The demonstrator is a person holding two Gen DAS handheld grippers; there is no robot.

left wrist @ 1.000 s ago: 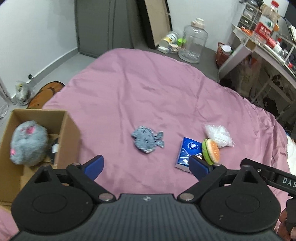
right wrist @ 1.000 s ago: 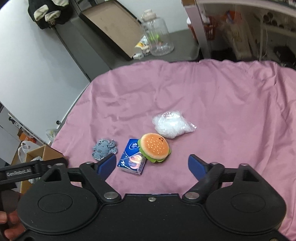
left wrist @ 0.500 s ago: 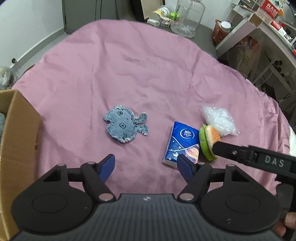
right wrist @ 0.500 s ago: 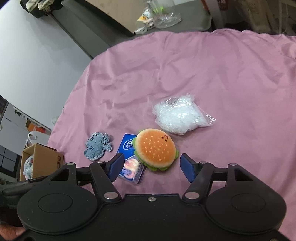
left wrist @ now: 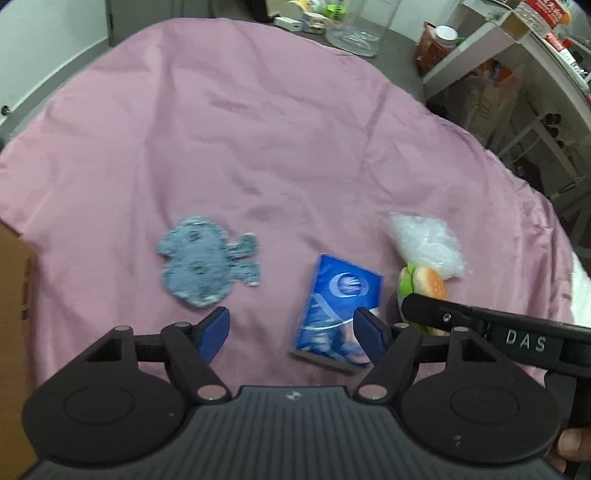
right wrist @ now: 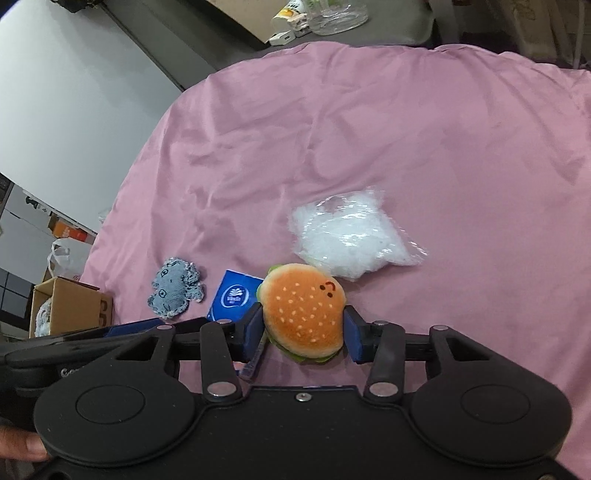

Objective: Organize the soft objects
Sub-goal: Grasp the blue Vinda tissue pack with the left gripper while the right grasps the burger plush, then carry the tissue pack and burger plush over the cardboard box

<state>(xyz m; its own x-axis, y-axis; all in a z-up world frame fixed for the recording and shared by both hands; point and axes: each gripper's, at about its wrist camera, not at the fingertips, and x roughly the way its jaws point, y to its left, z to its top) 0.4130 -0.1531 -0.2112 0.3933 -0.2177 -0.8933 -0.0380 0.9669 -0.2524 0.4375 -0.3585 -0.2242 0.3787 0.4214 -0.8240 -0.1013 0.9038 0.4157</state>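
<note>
A plush burger [right wrist: 304,314] lies on the pink sheet [right wrist: 406,147] between the blue pads of my right gripper [right wrist: 303,332], whose jaws stand at its two sides, touching or nearly so. A blue tissue pack [left wrist: 338,310] lies left of the burger [left wrist: 424,284]. A grey-blue fabric toy [left wrist: 203,267] lies further left, just ahead of my open, empty left gripper [left wrist: 291,330]. A clear bag of white stuffing [right wrist: 351,236] lies beyond the burger. The tissue pack [right wrist: 234,295] and fabric toy [right wrist: 177,291] also show in the right wrist view.
A cardboard box [right wrist: 70,306] with a grey plush inside stands off the bed's left edge. A glass jar [left wrist: 364,22] and small items stand on the floor beyond the bed. Shelves [left wrist: 517,74] stand at the right.
Both grippers moved forward and down toward the objects. The right gripper's jaws have narrowed around the burger. The left gripper shifted right, and the box has slid out of its view.
</note>
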